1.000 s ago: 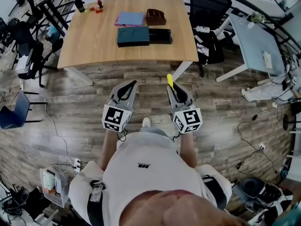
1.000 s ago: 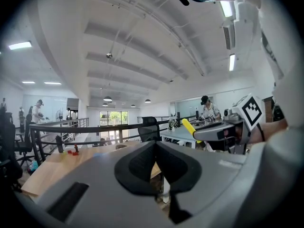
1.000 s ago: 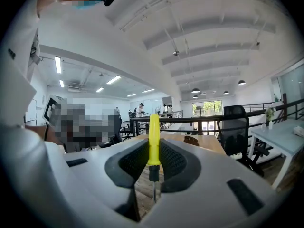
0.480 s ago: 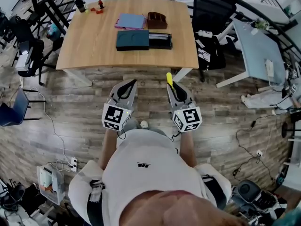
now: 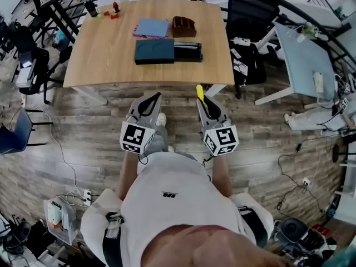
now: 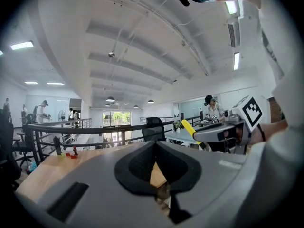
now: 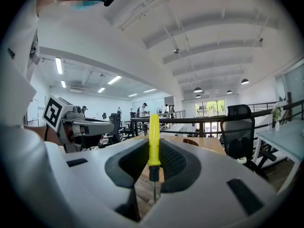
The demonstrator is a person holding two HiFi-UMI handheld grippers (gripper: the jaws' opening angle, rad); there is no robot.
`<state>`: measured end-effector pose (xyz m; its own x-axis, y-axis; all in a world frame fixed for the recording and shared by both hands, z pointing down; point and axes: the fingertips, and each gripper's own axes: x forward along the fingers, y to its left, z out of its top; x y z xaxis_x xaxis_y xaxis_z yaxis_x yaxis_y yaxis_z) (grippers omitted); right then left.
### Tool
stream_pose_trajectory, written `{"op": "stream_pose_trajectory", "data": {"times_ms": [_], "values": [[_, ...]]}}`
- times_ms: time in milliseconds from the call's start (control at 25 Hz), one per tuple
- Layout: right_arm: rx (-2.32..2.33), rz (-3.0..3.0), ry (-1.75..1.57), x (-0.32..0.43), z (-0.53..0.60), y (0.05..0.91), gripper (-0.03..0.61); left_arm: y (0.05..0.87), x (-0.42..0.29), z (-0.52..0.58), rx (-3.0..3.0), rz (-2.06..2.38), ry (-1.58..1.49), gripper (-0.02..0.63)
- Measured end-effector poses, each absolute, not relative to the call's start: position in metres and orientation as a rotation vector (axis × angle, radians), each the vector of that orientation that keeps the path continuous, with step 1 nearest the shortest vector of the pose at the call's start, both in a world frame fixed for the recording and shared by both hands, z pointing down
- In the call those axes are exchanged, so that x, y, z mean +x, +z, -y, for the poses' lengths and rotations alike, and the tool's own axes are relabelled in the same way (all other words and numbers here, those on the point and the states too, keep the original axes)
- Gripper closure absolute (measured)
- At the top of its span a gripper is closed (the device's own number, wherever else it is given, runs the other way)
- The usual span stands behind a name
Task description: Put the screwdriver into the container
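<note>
My right gripper (image 5: 201, 100) is shut on a screwdriver (image 5: 199, 92) with a yellow handle that sticks out past the fingertips. In the right gripper view the screwdriver (image 7: 154, 141) stands upright between the dark pads, its metal shaft pointing down. My left gripper (image 5: 152, 98) hangs beside it with its jaws together and nothing in them. Both are held over the wooden floor, short of the wooden table (image 5: 105, 54). A brown container (image 5: 184, 22) stands at the table's far side, well ahead of both grippers.
On the table lie a dark teal box (image 5: 154, 51), a black box (image 5: 187, 51), a pink and blue notebook (image 5: 151, 28) and small red items (image 5: 114, 10). A black chair (image 5: 247, 10) and a pale blue table (image 5: 303, 49) stand to the right. Cables lie on the floor.
The table has drawn nearer in the head view and a foot has stepped forward between the grippers. Both grippers keep their pose, and the screwdriver stays in the right one.
</note>
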<state>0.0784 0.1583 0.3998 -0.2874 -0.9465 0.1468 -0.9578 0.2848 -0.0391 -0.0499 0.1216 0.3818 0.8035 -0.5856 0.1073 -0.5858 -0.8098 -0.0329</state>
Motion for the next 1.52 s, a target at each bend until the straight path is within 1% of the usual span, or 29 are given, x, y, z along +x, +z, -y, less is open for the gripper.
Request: {"op": "stream_pose_trajectory", "data": {"times_ms": [400, 1040, 1520], "values": [[1.826, 2.397, 0.205, 0.088, -0.103, 0.412, 0.520, 0.396, -0.033, -0.064, 2.994, 0.905, 0.191, 0.608], [1.892, 2.329, 0.244, 0.114, 0.015, 0.406, 0.520, 0.390, -0.001, 0.061, 3.018, 0.787, 0.216, 0.607], [1.930, 2.271, 0.299, 0.127, 0.084, 0.424, 0.520, 0.411, 0.017, 0.133, 3.014, 0.691, 0.258, 0.607]]}}
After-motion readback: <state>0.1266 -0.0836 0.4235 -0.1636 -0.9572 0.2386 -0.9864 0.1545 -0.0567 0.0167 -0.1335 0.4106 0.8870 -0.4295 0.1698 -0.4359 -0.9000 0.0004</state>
